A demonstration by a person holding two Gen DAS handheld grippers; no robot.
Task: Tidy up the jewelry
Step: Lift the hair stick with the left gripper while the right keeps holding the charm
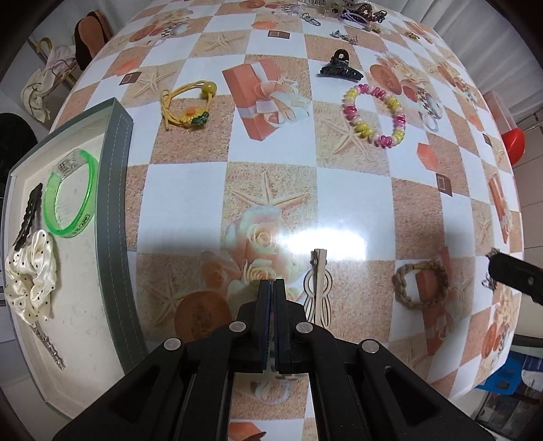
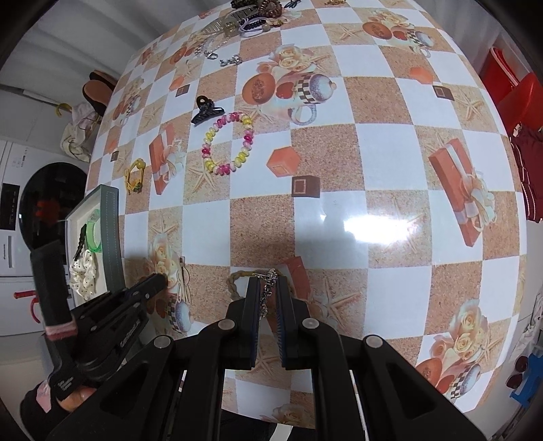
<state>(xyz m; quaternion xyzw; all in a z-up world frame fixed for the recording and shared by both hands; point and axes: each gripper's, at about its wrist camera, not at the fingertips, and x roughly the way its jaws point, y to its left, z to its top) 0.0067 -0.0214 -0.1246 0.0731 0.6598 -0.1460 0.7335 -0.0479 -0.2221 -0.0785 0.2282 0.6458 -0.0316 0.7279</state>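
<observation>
Silver chain [image 2: 266, 293]: I am pinching it in my right claw [image 2: 266, 288], jaws nearly closed on its links, so it is hanging just above the braided bracelet [image 2: 237, 281].
Left claw [image 1: 270, 288]: I am carrying nothing in it; its pads are pressed flat together, and it is pointing down at the cloth just right of the tray [image 1: 117, 210].
Wooden hair clip [image 1: 317, 288]: it is lying right of the tray, just beside my left fingertips, long axis running away from me, flat on the cloth.
Turning relation: the tray is lying to the left of my right claw, with the left claw and the wooden hair clip between, so I judge the chain is needing a sweep leftward over the tray's grey wall; my left claw is the nearer one to the tray and to the clip.
Tray contents: a green bangle [image 1: 71, 193], a polka-dot scrunchie [image 1: 30, 274], a dark clip [image 1: 29, 217] and a thin sparkly pin [image 1: 51, 346] are already sitting inside it.
Farther from the tray: a yellow cord bracelet [image 1: 186, 105], a pink-and-yellow coil bracelet [image 1: 375, 115] and a black claw clip [image 1: 339, 68] are waiting, well apart; a jumbled pile [image 1: 346, 12] is lying at the far edge.
Surface: a glossy checked oilcloth [image 1: 356, 186] is covering a round table and catching lamp glare.
Room: a washing machine [image 2: 37, 210] is standing beyond the tray's side; red bins [image 2: 509, 78] are sitting on the opposite side.
</observation>
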